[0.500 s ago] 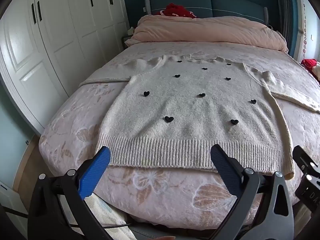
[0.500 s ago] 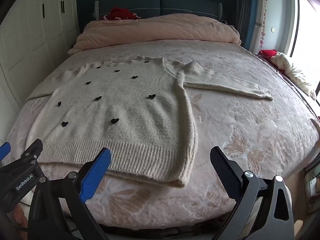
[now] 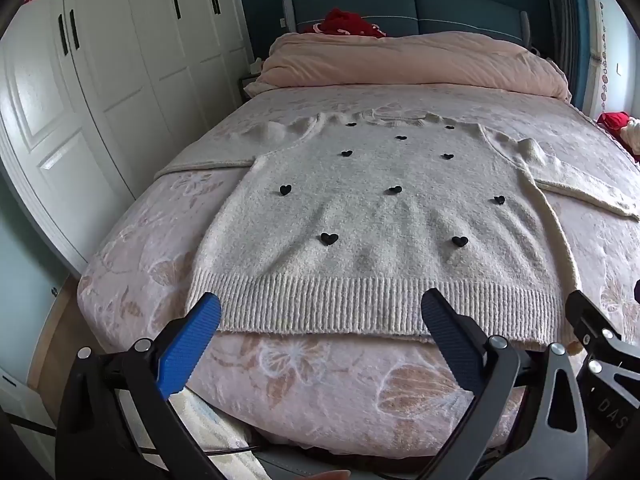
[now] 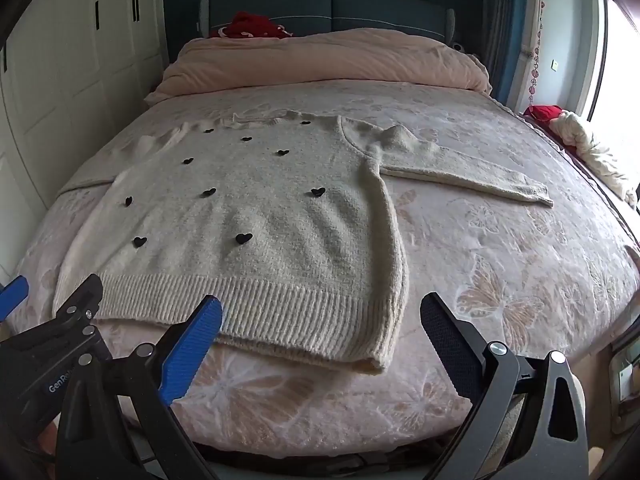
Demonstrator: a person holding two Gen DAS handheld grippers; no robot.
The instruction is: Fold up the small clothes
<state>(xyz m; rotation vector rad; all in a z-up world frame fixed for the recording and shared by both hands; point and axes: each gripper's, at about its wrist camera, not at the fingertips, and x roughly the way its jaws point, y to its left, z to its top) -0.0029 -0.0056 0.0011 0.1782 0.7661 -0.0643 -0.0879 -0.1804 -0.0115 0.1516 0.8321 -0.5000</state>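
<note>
Left wrist view: cream sweater spread flat, front up, on bed, just ahead of left gripper. Ribbed hem nearest, lying across the gap between the two blue pads, slightly beyond the tips; no contact visible. Black hearts dotted over the chest, further out from the fingers. One sleeve stretched off to the left of the fingers, the other to the right. Jaws spread wide, nothing between them. Part of the other gripper's black frame just right of the right finger.

Right wrist view: same sweater, set ahead and left of right gripper. Hem corner between the fingers, just past the tips, apart from both. Right sleeve laid outward, well ahead of the right finger. Jaws likewise wide apart, holding nothing. Left gripper's frame close beside the left finger.

Further out from the fingers: floral cover under the sweater, pink duvet bunched at the far end, red cloth against the blue headboard. White wardrobe well left of the fingers, with red paper cuts on its doors. Red and white bundle far right, near the window.
</note>
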